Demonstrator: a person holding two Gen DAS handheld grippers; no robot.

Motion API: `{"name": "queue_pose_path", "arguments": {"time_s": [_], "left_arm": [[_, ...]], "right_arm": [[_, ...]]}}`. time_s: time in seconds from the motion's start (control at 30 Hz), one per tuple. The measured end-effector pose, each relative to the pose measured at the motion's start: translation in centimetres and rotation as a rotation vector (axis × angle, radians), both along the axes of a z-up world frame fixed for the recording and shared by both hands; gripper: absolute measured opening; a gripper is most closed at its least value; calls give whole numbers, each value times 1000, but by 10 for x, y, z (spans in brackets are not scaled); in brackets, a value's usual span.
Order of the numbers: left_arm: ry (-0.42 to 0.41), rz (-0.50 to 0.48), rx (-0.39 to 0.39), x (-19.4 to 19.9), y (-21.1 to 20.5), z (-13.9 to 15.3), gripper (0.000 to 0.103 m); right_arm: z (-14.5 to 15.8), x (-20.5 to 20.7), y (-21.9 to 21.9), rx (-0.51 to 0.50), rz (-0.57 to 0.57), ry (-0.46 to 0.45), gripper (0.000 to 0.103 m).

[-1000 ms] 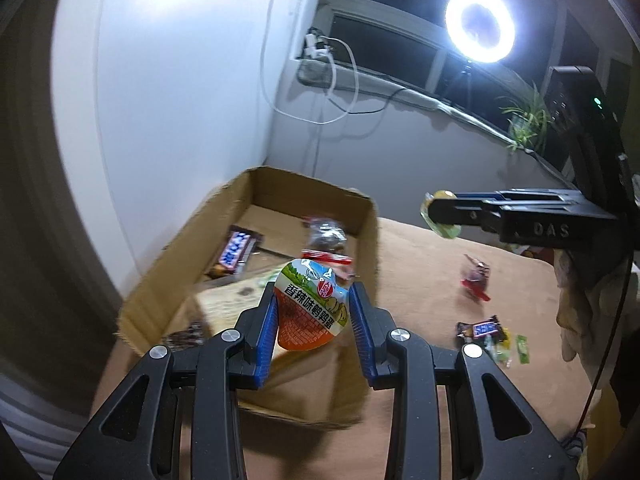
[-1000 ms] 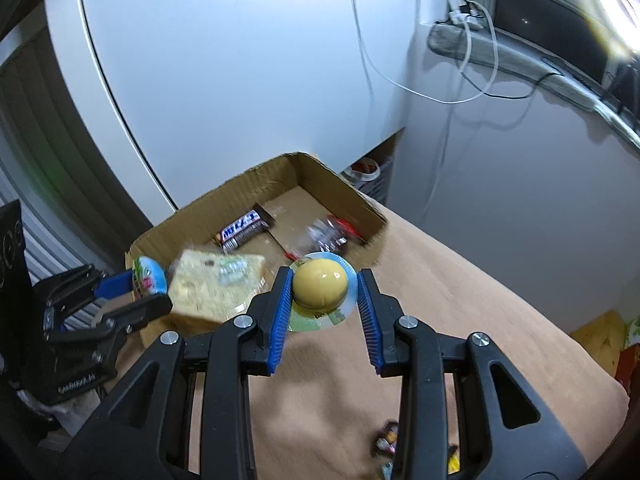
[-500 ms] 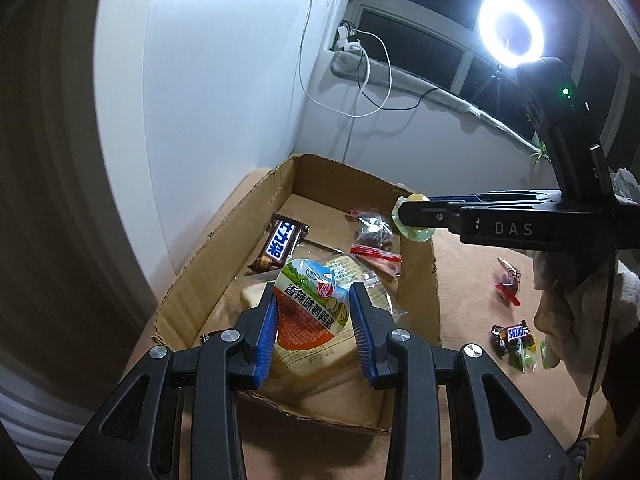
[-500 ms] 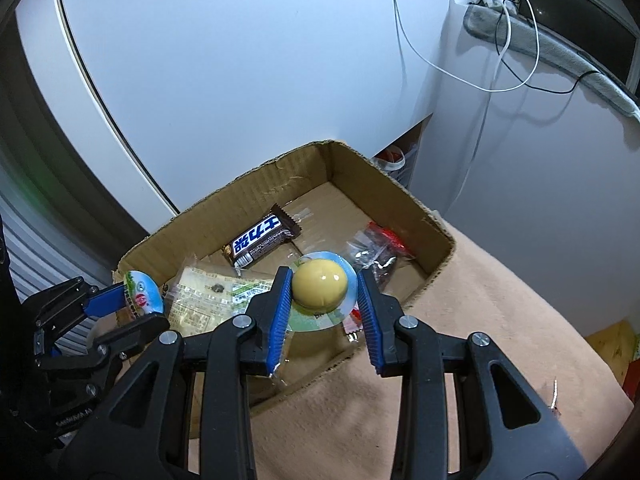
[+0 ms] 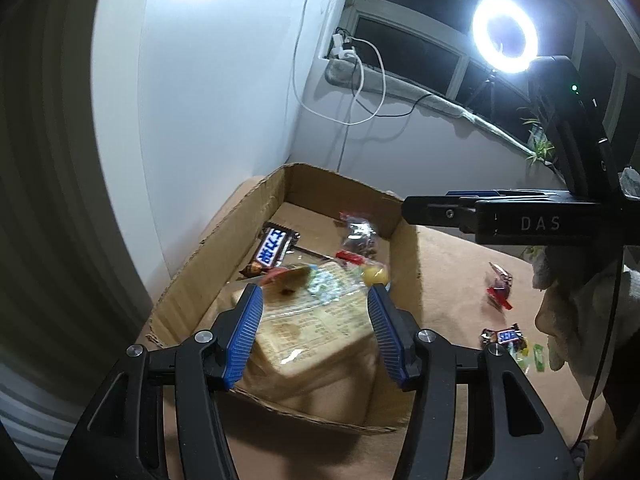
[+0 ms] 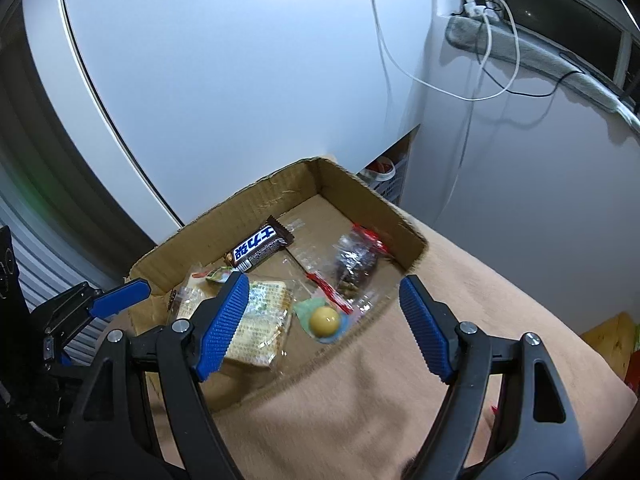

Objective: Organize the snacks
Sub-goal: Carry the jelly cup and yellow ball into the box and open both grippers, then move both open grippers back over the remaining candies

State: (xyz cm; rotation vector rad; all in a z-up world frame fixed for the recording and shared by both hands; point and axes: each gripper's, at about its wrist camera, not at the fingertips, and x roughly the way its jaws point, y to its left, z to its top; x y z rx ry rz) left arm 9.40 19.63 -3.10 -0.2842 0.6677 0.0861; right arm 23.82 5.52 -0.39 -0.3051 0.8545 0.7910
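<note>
Cardboard box [image 5: 192, 276] front wall hides the bread packet's [image 5: 316, 328] lower edge

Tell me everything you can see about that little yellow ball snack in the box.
The yellow ball snack is a smooth, glossy, pale yellow dome seated on a flat, thin, roundish sheet of pale green and blue, which looks like plastic or foil. It lies dome up in the cardboard box near its front wall, beside the clear bag of crackers and next to a red wrapper. No tool touches it; the right tool, its jaws opening, frames it from above.
</note>
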Motion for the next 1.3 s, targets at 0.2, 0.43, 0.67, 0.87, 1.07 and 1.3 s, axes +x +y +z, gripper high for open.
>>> {"name": "queue_pose_path", "arguments": {"time_s": [0.2, 0.43, 0.67, 0.87, 1.07, 1.3], "left_arm": [[-24, -40, -11, -5, -15, 9, 54], [-45, -114, 4, -5, -49, 13, 54], [-50, -219, 18, -1, -93, 14, 54], [-27, -287, 2, 7, -127, 8, 54], [7, -358, 0, 15, -160, -2, 54], [26, -397, -13, 34, -183, -6, 54]], "right_arm": [[22, -11, -42, 27, -30, -43, 80], [41, -26, -114, 40, -102, -78, 80], [36, -35, -182, 12, -185, -87, 80], [25, -31, -226, -2, -253, -49, 80], [-2, -36, -258, -9, -301, 11, 80], [-54, -49, -279, -9, -366, 169, 73]]}}
